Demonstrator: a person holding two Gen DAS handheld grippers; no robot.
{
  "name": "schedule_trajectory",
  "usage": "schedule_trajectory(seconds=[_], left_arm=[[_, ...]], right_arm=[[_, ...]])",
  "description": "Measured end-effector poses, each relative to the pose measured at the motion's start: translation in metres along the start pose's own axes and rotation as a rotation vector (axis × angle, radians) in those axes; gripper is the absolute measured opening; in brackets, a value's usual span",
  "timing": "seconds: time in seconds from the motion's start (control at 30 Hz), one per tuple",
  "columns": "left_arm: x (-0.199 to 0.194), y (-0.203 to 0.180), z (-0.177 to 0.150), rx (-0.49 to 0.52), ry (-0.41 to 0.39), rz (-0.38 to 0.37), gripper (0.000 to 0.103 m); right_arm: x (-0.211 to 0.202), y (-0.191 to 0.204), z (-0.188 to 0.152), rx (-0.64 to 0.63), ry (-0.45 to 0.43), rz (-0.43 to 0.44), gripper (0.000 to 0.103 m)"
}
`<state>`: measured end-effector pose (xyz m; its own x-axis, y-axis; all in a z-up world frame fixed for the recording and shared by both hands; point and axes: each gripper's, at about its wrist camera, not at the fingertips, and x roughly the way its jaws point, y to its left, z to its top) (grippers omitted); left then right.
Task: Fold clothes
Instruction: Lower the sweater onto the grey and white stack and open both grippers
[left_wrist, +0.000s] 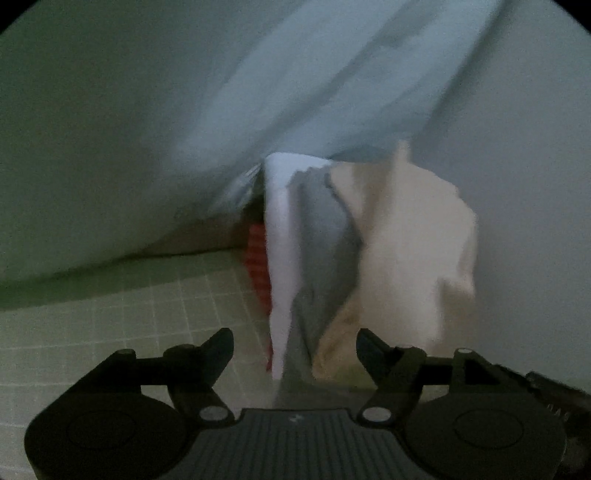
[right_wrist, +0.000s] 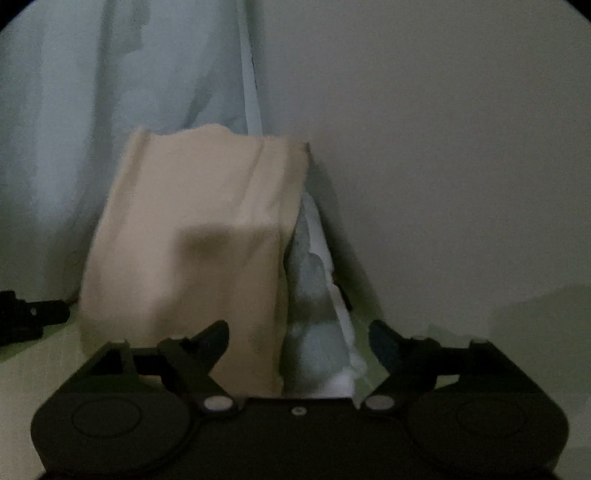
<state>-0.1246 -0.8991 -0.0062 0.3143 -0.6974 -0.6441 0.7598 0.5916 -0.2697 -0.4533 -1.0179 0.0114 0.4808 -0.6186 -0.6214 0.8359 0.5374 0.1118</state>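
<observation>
Right up against both lenses we've got the black bodies of our tools: the left hand-held gripper has its fingers spread wide with nothing between them, and the right hand-held gripper is spread the same way, also pinching nothing

Just past the fingertips there's a bunch of clothes standing up on the green gridded mat that covers the worktop. There's a beige garment on the outside, a grey piece next to it, a white piece beside that, and a bit of red striped fabric peeking out behind. They lean together against a pale blue cloth hanging at the back

How far along? Honestly hard for us to call. The beige one looks like a fairly flat panel with a straight-ish side edge, so it could be folded and stacked upright, or it could just be a pile propped up waiting for folding. Everything's blurry, so we can't make out any clean creases
</observation>
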Motion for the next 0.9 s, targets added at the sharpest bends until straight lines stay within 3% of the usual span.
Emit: schedule_trajectory(seconds=[0.27, 0.37, 0.5, 0.67, 0.9], left_arm=[[-0.08, -0.016, -0.054, 0.105, -0.074, 0.02, 0.084], [-0.105, -0.021, -0.078, 0.126, -0.089, 0.015, 0.091], [-0.131, -0.026, -0.107, 0.164, -0.097, 0.013, 0.098], [-0.16, -0.023, -0.138, 0.176, -0.065, -0.021, 0.099], [-0.17, -0.025, -0.149, 0.216, -0.06, -0.01, 0.103]], right_arm=[[-0.09, -0.002, -0.043, 0.031, -0.04, 0.04, 0.085], [-0.118, 0.003, -0.062, 0.019, -0.042, 0.052, 0.095], [-0.144, 0.0, -0.087, 0.038, -0.026, 0.064, 0.103], [-0.167, -0.002, -0.112, 0.051, -0.021, 0.056, 0.103], [-0.193, -0.001, -0.138, 0.055, -0.028, 0.046, 0.103]])
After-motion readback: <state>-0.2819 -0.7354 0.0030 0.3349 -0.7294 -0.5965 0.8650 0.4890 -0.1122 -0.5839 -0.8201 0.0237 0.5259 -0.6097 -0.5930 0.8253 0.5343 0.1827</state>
